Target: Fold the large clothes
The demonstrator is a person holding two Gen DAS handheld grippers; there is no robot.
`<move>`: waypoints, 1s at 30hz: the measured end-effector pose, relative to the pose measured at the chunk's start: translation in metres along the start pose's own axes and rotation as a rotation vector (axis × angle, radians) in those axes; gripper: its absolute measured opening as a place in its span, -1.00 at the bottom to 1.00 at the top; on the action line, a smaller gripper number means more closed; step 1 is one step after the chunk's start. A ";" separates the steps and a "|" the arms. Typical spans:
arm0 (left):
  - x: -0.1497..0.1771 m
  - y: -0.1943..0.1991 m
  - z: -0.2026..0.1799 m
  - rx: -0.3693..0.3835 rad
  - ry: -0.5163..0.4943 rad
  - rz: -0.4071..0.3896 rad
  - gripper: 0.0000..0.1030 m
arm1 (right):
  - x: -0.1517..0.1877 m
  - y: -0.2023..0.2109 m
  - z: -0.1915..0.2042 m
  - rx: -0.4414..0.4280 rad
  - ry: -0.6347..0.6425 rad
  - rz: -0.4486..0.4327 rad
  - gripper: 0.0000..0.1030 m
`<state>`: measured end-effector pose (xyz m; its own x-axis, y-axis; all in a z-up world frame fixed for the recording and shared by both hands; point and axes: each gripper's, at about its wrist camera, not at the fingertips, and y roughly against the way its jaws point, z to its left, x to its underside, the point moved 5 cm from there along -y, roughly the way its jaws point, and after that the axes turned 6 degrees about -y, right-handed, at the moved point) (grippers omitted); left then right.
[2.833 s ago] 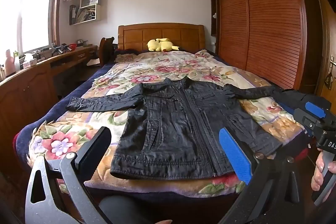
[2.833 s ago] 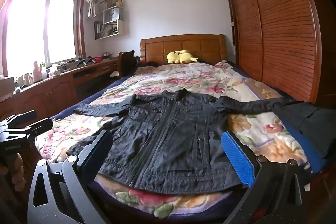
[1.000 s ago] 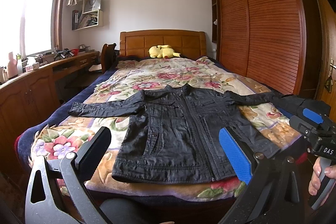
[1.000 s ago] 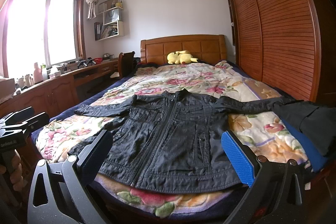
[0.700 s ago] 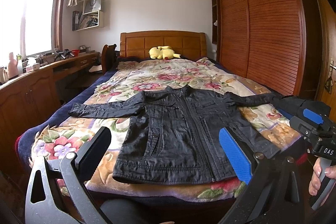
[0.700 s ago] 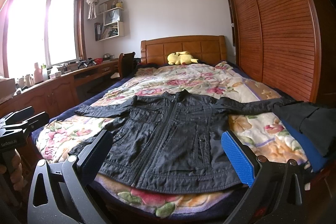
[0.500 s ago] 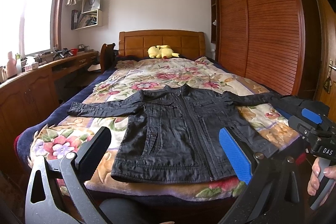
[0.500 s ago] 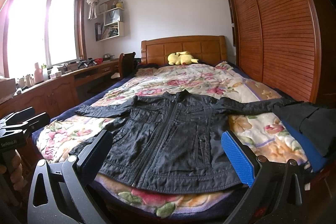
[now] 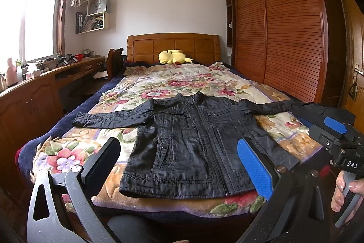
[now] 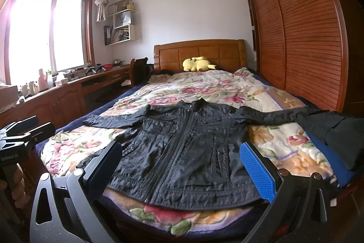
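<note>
A black zip jacket (image 9: 193, 142) lies flat, front up, on the floral bedspread (image 9: 173, 81), both sleeves spread out sideways; it also shows in the right wrist view (image 10: 186, 152). My left gripper (image 9: 177, 165) is open and empty, held above the foot of the bed in front of the jacket's hem. My right gripper (image 10: 182, 165) is also open and empty, a little to the right at the foot of the bed. The right gripper's body (image 9: 336, 142) shows at the right edge of the left wrist view. The jacket's right cuff is hidden behind dark folded cloth (image 10: 334, 129).
A yellow plush toy (image 9: 174, 57) lies by the wooden headboard (image 9: 173, 44). A long wooden desk (image 9: 45, 83) with bottles runs along the left wall under the window. A slatted wardrobe (image 9: 284, 38) stands close on the right. A chair (image 10: 138, 70) stands by the desk.
Both grippers have only drifted slightly; the views shift a little. The jacket has not moved and both jaws stay open.
</note>
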<state>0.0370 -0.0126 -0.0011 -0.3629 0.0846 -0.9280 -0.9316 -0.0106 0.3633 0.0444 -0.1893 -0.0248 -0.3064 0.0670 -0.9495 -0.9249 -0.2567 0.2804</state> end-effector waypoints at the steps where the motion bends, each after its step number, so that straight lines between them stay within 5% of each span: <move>1: 0.000 0.000 0.000 0.000 0.000 -0.001 1.00 | 0.000 -0.001 0.000 -0.001 -0.001 0.001 0.99; 14: 0.019 -0.018 0.022 -0.007 0.023 0.040 1.00 | 0.007 -0.021 0.004 -0.002 0.031 0.036 0.99; 30: 0.051 -0.078 0.082 -0.093 0.035 0.121 1.00 | 0.006 -0.100 0.023 -0.077 0.077 0.110 0.99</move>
<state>0.0932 0.0747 -0.0698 -0.4713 0.0421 -0.8810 -0.8785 -0.1110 0.4647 0.1298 -0.1413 -0.0557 -0.3843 -0.0392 -0.9224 -0.8656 -0.3322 0.3747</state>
